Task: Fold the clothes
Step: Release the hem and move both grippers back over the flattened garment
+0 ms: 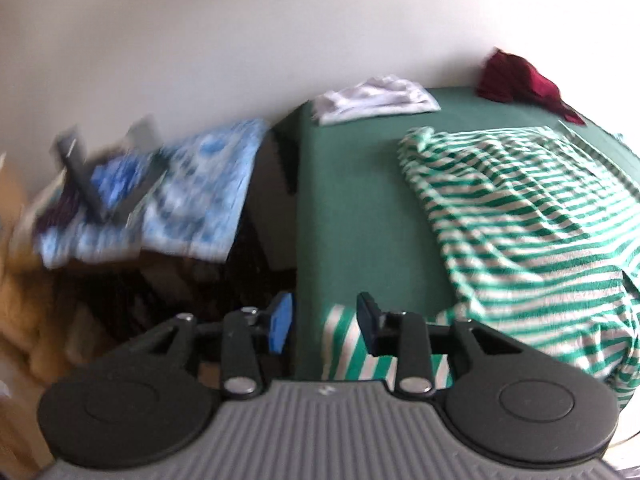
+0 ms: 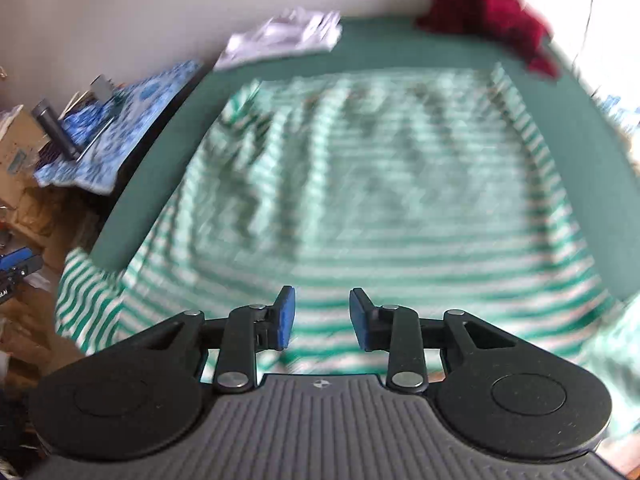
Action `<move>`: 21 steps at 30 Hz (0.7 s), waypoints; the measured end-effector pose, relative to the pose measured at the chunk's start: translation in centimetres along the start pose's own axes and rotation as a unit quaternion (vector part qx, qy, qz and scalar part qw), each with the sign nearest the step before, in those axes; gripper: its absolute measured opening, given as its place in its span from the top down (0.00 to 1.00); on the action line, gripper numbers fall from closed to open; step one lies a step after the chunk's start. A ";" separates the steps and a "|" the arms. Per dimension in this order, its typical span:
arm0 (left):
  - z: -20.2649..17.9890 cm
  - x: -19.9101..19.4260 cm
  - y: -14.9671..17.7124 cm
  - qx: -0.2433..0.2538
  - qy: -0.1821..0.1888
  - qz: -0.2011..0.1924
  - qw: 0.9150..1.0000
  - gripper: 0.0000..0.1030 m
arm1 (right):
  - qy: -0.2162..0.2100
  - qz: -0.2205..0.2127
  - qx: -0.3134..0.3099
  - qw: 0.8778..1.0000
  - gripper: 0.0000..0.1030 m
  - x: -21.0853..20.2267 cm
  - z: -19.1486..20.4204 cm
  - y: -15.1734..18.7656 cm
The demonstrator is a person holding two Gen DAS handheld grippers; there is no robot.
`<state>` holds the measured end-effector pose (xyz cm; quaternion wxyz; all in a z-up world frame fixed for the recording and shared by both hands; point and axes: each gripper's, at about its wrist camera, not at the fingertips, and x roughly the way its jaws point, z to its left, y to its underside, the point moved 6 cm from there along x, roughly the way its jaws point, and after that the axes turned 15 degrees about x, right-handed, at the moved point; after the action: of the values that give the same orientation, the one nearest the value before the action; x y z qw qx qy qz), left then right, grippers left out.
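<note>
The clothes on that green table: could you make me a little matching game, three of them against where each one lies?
Things:
1. striped shirt
2. white garment
3. dark red garment

Places:
A. far right corner of the table
B. far left corner, folded
C. spread across the middle, one part hanging over the near edge

Pairs: 1-C, 2-B, 3-A

Green-white striped shirt [image 2: 392, 184] spread rumpled on green table [image 2: 400, 52], sleeve overhanging edge.
</note>
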<state>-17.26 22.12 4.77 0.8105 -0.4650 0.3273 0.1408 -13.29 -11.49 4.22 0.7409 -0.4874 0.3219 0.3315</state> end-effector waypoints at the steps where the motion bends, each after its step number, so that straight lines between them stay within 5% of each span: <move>1: -0.1 0.2 -1.6 0.023 0.003 -0.001 1.000 0.55 | 0.013 -0.014 -0.010 1.000 0.67 -1.3 -0.5 -1.9; 8: 2.0 0.9 -15.1 0.169 0.023 0.020 0.985 0.52 | 0.068 -0.048 -0.080 0.993 0.61 -7.7 -3.3 -14.7; 10: 3.6 1.5 -20.1 0.186 0.021 0.034 0.982 0.33 | 0.078 -0.034 -0.094 0.992 0.61 -7.3 -4.0 -17.8; 14: 5.4 4.2 -27.9 0.192 0.027 0.055 0.980 0.16 | 0.063 0.012 -0.117 0.991 0.57 -4.2 -5.1 -21.6; 21: 0.6 15.6 -30.2 0.188 0.034 0.130 0.973 0.13 | 0.026 0.071 -0.079 0.994 0.45 5.9 -9.4 -24.9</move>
<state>10.71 5.48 14.67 0.8463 -0.2626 0.4330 0.1654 8.66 -26.79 9.21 0.6659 -0.5292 0.3476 0.3946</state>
